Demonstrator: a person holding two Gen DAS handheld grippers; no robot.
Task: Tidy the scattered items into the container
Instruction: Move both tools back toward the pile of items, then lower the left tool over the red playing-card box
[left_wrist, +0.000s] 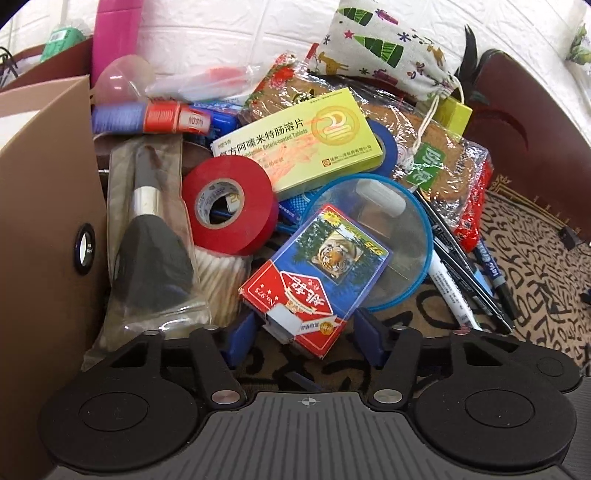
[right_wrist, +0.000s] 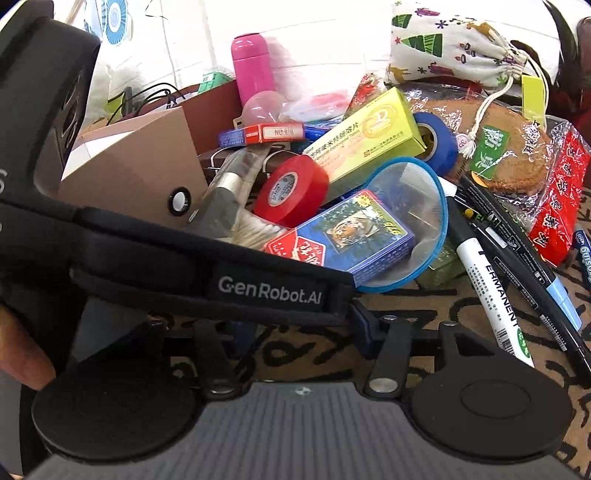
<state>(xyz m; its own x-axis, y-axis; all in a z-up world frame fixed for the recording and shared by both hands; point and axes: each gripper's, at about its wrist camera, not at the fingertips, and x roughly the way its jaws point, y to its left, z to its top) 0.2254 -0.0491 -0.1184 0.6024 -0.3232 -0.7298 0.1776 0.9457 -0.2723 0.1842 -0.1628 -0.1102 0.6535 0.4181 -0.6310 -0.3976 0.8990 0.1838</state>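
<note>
Leopard-patterned cloth (left_wrist: 535, 280) underneath, white padded backdrop (left_wrist: 236, 33), dark red chair back (left_wrist: 524, 110)

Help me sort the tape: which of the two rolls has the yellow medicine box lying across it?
The blue tape roll: the yellow medicine box covers most of it. The red tape roll lies in front of the box with its top uncovered.
</note>
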